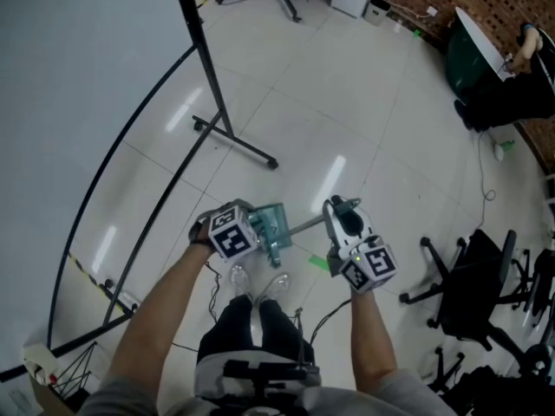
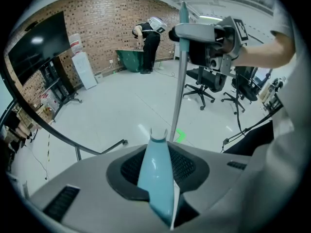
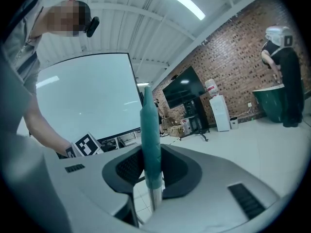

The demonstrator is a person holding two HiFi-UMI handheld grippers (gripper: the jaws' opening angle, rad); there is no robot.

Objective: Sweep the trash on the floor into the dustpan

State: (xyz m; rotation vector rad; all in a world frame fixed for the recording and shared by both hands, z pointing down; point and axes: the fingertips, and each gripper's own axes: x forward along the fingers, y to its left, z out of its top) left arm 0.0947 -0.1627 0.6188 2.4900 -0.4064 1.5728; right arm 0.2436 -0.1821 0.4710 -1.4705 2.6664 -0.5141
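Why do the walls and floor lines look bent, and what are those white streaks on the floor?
Head view: a wide lens bows the floor tile lines, and the white streaks look like ceiling lights mirrored in glossy tiles. Left gripper view: the brick wall curves, with black corners. Right gripper view: the ceiling lamp is glared out white.

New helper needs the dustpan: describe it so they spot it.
Look over the tiled floor just ahead of the person's shoes. There the left tool grips the dustpan. It is a pale teal scoop, unlike the thin metal broom pole beside it.
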